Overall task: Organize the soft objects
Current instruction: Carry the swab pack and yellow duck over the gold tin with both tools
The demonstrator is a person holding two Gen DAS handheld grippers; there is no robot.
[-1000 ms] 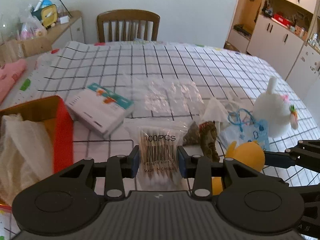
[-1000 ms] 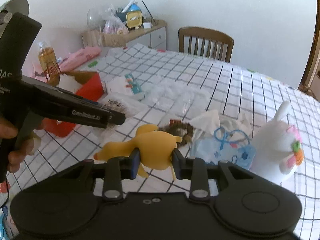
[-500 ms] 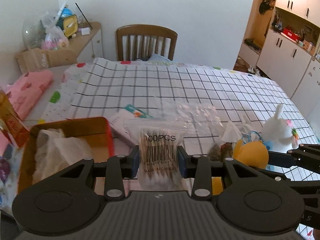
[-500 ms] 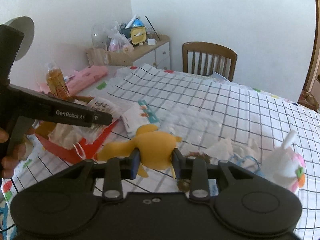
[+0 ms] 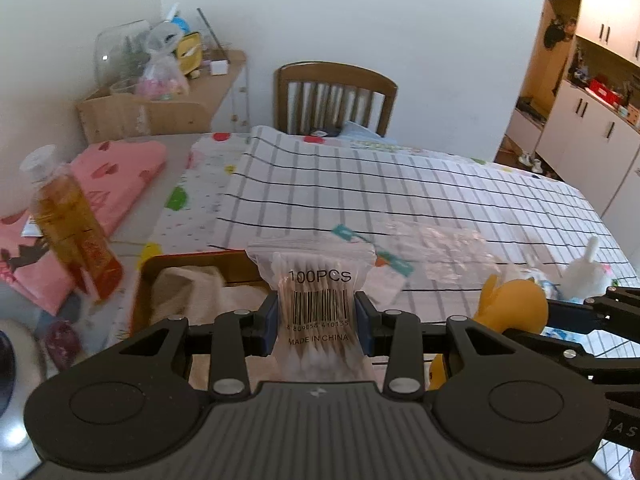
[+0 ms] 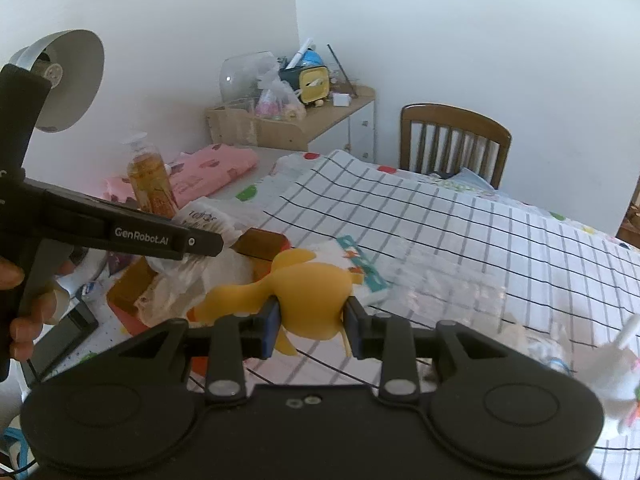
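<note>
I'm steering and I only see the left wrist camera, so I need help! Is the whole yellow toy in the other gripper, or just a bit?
Observer: The right gripper pinches the yellow toy across its round body; a head-like end sticks out to the picture's left.
Operator: What's next to the box that I can't see?
Observer: A dark flat thing lies below the orange box, near the person's hand.
Operator: Does my bottle have a top?
Observer: Yes, the amber bottle has a pump on top, which your view blurs.
</note>
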